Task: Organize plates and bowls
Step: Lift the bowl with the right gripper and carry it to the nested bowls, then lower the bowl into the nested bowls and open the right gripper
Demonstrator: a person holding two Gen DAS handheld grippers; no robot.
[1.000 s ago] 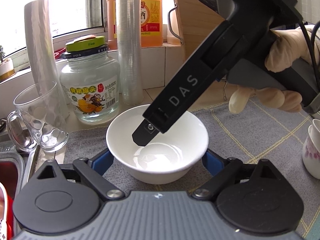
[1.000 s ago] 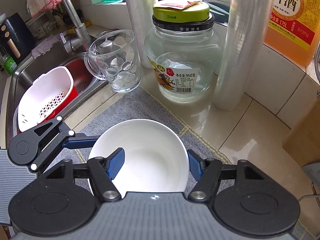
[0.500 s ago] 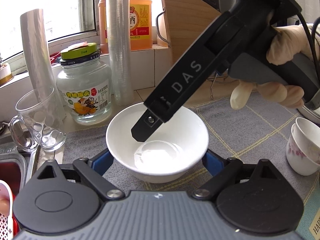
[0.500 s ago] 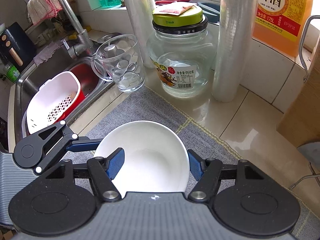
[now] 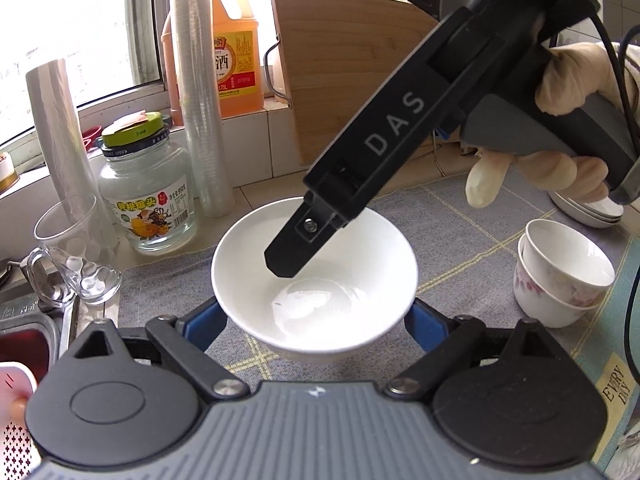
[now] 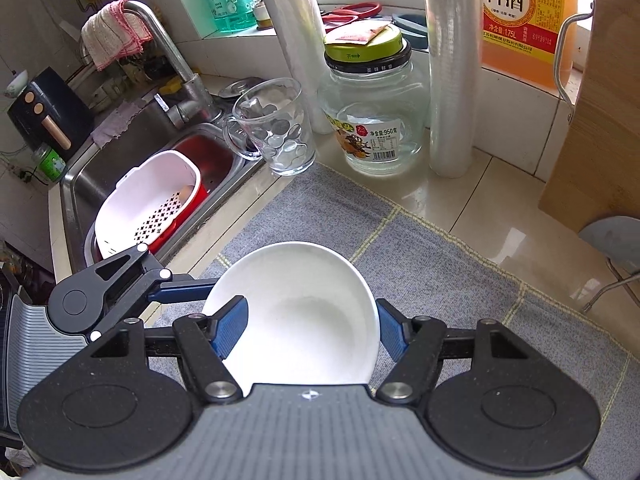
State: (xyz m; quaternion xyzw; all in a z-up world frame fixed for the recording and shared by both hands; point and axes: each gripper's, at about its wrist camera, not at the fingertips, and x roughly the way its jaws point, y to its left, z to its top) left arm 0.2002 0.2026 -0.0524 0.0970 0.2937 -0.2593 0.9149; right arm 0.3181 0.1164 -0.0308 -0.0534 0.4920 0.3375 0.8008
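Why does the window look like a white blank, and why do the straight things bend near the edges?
Left wrist view: daylight overexposes the window, and glare sits in the white bowl. Right wrist view: the fisheye lens bows the cutting board and the sink at the edges; the middle stays sharp.

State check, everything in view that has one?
bowl: empty, held by both grippers
left gripper: shut on bowl, pads on its outer sides
right gripper: shut on bowl, one pad inside it, the other outside the rim
jar: lid on, upright
glass mug: upright, empty
cups: stacked, upright
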